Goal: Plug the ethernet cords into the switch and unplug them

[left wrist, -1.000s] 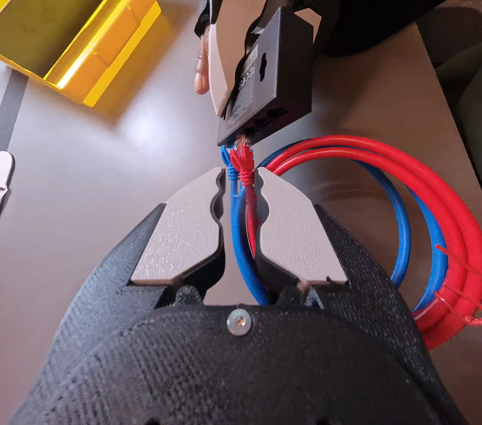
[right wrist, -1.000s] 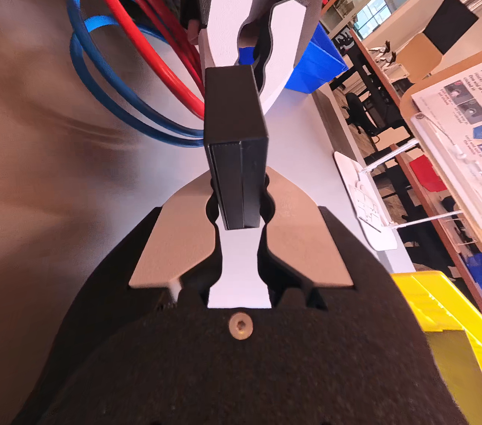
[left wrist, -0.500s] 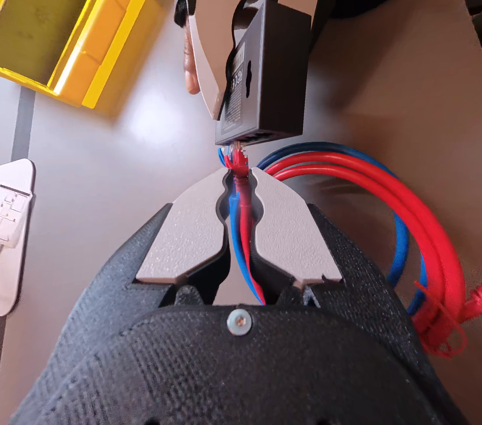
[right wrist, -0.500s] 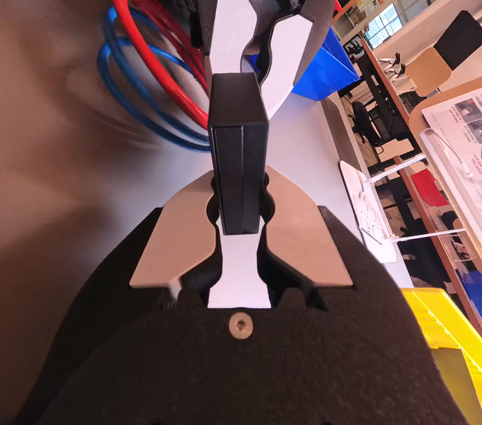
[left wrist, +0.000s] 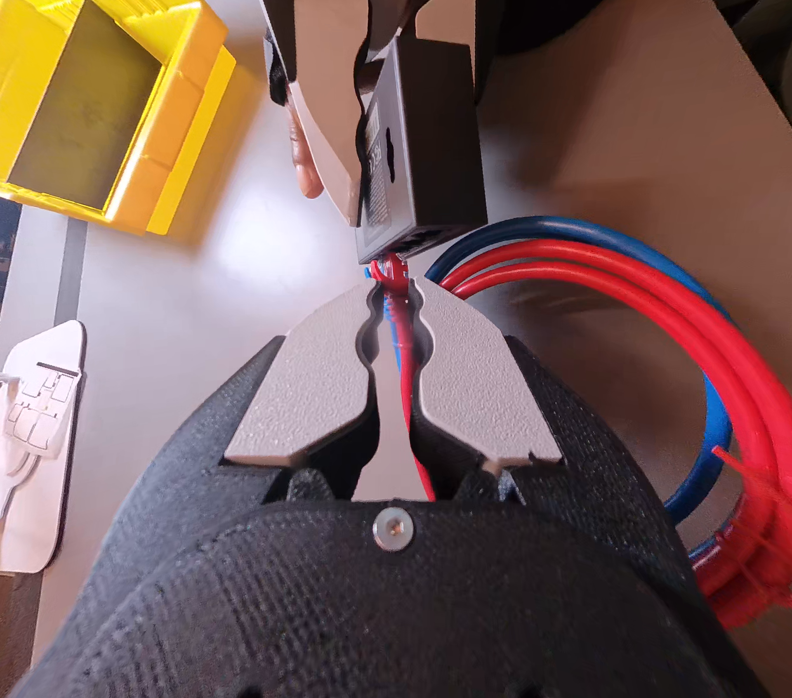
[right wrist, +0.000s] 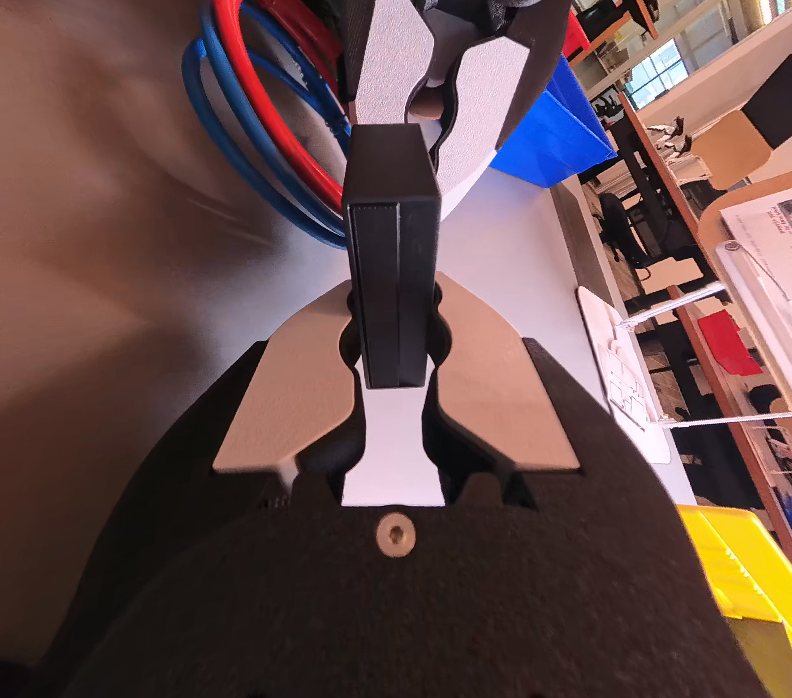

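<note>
In the left wrist view, the left gripper [left wrist: 395, 287] is almost closed and it pinches the red ethernet cord [left wrist: 608, 283] just behind its plug, with a blue ethernet cord [left wrist: 574, 228] lying in the same narrow gap behind the red one. The red plug [left wrist: 392, 270] touches the port edge of the black switch [left wrist: 433, 146]; how deep it sits in the port I cannot tell. The switch is in the air above the worktop [left wrist: 180, 317], held from the far side by the right gripper [left wrist: 385, 129], whose pale fingers [left wrist: 325, 77] lie on both its sides. Both cords make big loops at the right side, and the red one is bound with a red tie [left wrist: 754, 480]. A yellow bin [left wrist: 180, 94] stands at the upper left, and a white card [left wrist: 38, 437] with line drawings lies at the left edge. In the right wrist view, the right gripper [right wrist: 396, 291] is closed on the near end of the switch [right wrist: 392, 240], with one finger on each broad face. Beyond the switch stands the left gripper [right wrist: 428, 146], and the red cord [right wrist: 261, 111] and the blue cord [right wrist: 223, 137] make loops at the upper left. A blue bin [right wrist: 553, 137] is behind, the white card [right wrist: 621, 373] lies at the right on the worktop [right wrist: 505, 257], and a corner of the yellow bin [right wrist: 745, 583] shows at the lower right.
</note>
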Tool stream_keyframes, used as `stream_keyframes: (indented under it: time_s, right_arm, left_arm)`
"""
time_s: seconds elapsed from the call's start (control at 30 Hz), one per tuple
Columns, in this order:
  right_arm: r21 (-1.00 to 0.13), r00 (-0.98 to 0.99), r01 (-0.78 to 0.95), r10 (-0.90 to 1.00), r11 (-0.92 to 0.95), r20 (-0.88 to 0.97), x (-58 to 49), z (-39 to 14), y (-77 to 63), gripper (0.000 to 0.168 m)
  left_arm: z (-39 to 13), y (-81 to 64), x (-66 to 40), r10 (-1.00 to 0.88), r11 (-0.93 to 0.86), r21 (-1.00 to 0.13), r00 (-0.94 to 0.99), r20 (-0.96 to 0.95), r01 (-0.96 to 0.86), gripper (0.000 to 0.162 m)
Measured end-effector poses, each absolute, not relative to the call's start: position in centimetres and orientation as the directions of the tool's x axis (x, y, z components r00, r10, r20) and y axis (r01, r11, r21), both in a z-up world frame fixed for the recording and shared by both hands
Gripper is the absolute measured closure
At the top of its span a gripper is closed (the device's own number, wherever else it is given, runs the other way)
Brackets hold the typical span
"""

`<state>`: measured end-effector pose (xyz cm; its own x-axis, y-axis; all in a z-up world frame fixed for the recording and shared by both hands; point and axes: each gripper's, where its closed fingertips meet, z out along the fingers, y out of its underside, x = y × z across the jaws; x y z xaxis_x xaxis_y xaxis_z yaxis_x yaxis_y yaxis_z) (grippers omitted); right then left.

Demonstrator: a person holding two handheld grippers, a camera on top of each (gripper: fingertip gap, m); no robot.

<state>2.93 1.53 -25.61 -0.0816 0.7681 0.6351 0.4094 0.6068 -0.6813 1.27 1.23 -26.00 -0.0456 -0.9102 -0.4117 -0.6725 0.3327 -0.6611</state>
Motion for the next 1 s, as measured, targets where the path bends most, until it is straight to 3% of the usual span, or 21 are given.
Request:
stream_keyframes:
  time_s: [0.17,0.3,0.43,0.53,0.73,1.0]
  right_arm:
    - [-0.652,0.014,0.393,0.705,0.648,0.709,2.9,-23.3,2.8,0.141]
    - [-0.506,0.041,0.44,0.547,0.741,0.836,3.3,-22.3,3.3,0.14]
    - [-0.376,0.035,0.482,0.411,0.792,0.911,3.4,-21.8,3.3,0.14]
    - [-0.347,0.013,0.48,0.389,0.806,0.921,3.0,-22.0,2.8,0.14]
    - [-0.334,0.037,0.516,0.368,0.789,0.929,3.2,-22.3,3.7,0.138]
    - [-0.266,0.019,0.564,0.31,0.782,0.95,3.1,-22.5,3.6,0.133]
  left_arm:
    - [-23.2,2.4,0.8,-0.943,0.25,-0.771,0.032,-0.33,-0.586,0.147]
    - [-20.8,3.5,-1.6,-0.988,0.074,-0.868,0.085,-0.132,-0.491,0.133]
    - [-22.7,3.2,-2.7,-0.998,-0.05,-0.841,0.056,0.024,-0.539,0.126]
    - [-23.8,3.2,-1.8,-0.994,0.049,-0.813,0.055,-0.099,-0.581,0.139]
    - [-24.2,3.8,-1.9,-0.942,0.186,-0.706,0.08,-0.326,-0.683,0.143]
    - [-24.8,5.1,-2.8,-0.945,0.049,-0.7,0.194,-0.263,-0.712,0.145]
